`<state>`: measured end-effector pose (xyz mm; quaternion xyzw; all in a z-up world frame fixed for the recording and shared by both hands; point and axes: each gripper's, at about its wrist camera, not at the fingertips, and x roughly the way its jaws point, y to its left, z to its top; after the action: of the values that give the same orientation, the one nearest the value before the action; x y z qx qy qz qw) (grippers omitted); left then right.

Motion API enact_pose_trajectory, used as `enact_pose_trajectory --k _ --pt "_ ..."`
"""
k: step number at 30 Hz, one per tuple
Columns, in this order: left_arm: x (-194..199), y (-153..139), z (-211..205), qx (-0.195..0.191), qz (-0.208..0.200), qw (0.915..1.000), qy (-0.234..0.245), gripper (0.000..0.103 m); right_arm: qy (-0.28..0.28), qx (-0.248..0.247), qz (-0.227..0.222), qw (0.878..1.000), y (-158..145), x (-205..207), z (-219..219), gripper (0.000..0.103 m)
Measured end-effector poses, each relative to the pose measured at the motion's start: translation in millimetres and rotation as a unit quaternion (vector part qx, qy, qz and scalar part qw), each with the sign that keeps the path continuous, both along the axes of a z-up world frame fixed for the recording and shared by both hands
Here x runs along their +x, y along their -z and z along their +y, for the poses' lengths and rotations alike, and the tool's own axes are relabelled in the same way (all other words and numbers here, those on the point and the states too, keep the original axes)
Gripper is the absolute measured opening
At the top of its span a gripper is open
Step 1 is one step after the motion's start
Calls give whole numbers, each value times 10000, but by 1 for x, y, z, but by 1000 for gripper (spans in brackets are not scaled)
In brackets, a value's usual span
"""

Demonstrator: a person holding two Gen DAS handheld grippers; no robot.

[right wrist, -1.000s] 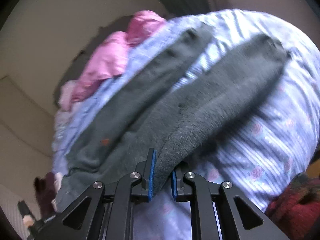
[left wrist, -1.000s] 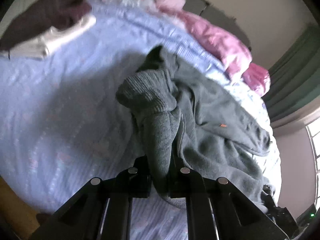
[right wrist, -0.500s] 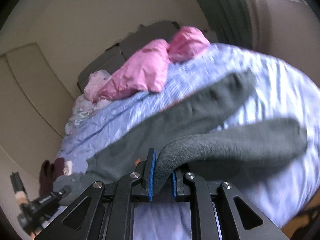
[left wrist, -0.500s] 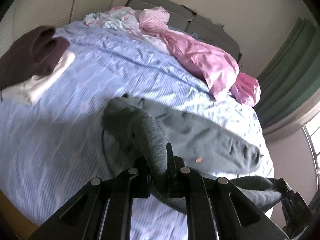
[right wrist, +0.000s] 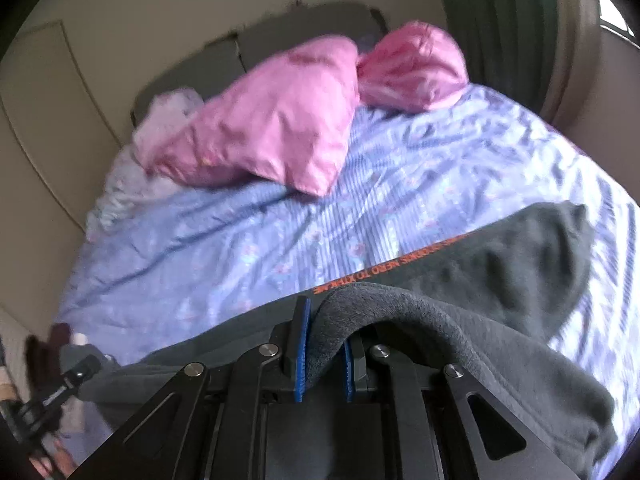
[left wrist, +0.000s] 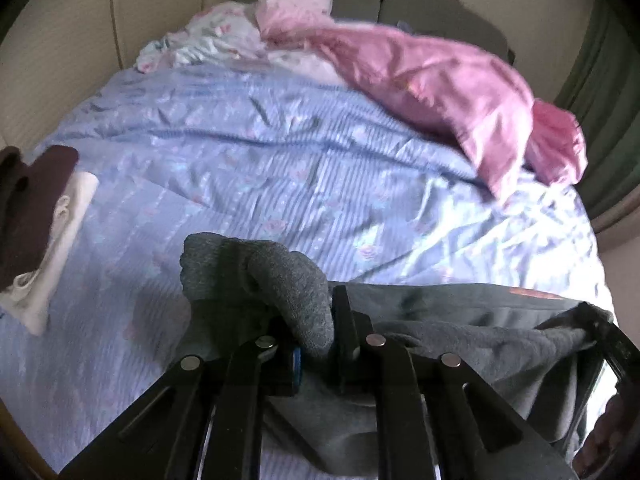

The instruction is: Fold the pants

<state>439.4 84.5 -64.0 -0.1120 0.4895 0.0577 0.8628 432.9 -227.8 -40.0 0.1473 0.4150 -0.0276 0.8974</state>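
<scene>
Grey sweatpants [left wrist: 460, 312] lie in a long band across the near part of the blue striped bedspread [left wrist: 280, 168]. The ribbed cuff end [left wrist: 256, 268] bunches up between the fingers of my left gripper [left wrist: 316, 344], whose jaws are opening with the cloth still between them. In the right wrist view the pants [right wrist: 500, 272] show orange lettering, and my right gripper [right wrist: 324, 352] is shut on a thick fold of them. Each gripper shows at the edge of the other's view: the right gripper [left wrist: 600, 328], the left gripper [right wrist: 68, 384].
A pink quilt [left wrist: 432, 80] and floral bedding [left wrist: 208, 36] are heaped at the grey headboard [left wrist: 420, 4]. A folded stack of dark and white clothes [left wrist: 36, 216] sits at the bed's left side. Green curtains [right wrist: 500, 12] hang at the right, by the wall.
Both grippers have drawn the pants toward the near edge of the bed and pulled them out from a heap into a flat band. Both views have swung to face the headboard.
</scene>
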Motion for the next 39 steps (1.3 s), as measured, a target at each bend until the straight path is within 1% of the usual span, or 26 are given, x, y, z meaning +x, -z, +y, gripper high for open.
enact_pose_trajectory --k 4,6,7,8,9,10,11,13,15,16,17,18,19,21,22,23,24,25,26,27,28,30,31,35,37,39 --pt "17 24 7 -143 242 9996 56 24 -136 -184 311 9993 37 33 6 14" --pt "21 25 9 -254 275 9992 121 27 -186 -251 483 9983 51 44 8 17" --pt "21 24 8 -285 296 9990 149 29 -222 -285 569 9977 57 47 10 22" --pt "22 21 6 -311 334 9987 226 38 -300 -310 576 9974 60 47 12 39" --pt "22 17 3 -352 379 9978 403 54 -374 -297 536 9974 60 46 14 51" --pt "22 13 -1 -368 398 9972 515 59 -435 -297 492 9974 58 44 17 69" --pt "21 8 -4 -333 383 9970 583 62 -495 -285 447 9974 54 41 21 78" --pt "15 -6 -12 -247 412 9966 664 66 -699 -315 370 9964 43 36 31 79" --pt "10 -16 -14 -317 459 9960 694 69 -888 -362 319 9949 28 30 40 79" --pt "6 -22 -14 -413 474 9957 680 71 -1026 -386 286 9936 17 25 45 79" --pt "5 -26 -13 -486 555 9949 695 78 -1125 -419 262 9924 9 20 49 79" --pt "3 -29 -12 -587 655 9937 699 90 -1240 -454 236 9910 1 14 52 79" --pt "1 -35 -9 -814 694 9920 664 94 -1416 -458 212 9886 -9 7 55 80" --pt "-1 -43 2 -1144 714 9899 446 96 -1651 -490 208 9848 -27 -8 57 80" --pt "-3 -49 7 -1154 694 9905 278 96 -1733 -536 205 9832 -34 -14 57 82" --pt "-8 -57 10 -1029 603 9928 147 96 -1782 -590 209 9820 -40 -19 57 84" --pt "-14 -64 8 -805 495 9954 126 96 -1797 -650 199 9814 -47 -27 54 84" --pt "-22 -71 2 -507 367 9978 225 96 -1817 -696 178 9807 -54 -35 52 84" --pt "-32 -78 -9 -174 179 9984 506 96 -1856 -746 117 9797 -62 -46 48 84" --pt "-42 -82 -20 80 30 9968 800 96 -1890 -787 60 9788 -67 -53 47 84" --pt "-58 -88 -36 400 -159 9926 1132 96 -1947 -900 -47 9767 -74 -65 44 84" --pt "-82 -95 -57 747 -422 9857 1453 96 -1993 -1173 -183 9727 -82 -85 39 84" --pt "-91 -97 -65 811 -495 9828 1586 96 -2054 -1343 -249 9691 -84 -98 36 84" --pt "-133 -103 -106 730 -767 9690 2232 96 -2242 -1693 -260 9594 -85 -137 23 84" --pt "-150 -101 -126 741 -898 9610 2510 96 -2249 -1811 -264 9570 -83 -157 11 84" --pt "-163 -95 -144 771 -1006 9552 2674 96 -2176 -1957 -250 9559 -79 -173 0 84"
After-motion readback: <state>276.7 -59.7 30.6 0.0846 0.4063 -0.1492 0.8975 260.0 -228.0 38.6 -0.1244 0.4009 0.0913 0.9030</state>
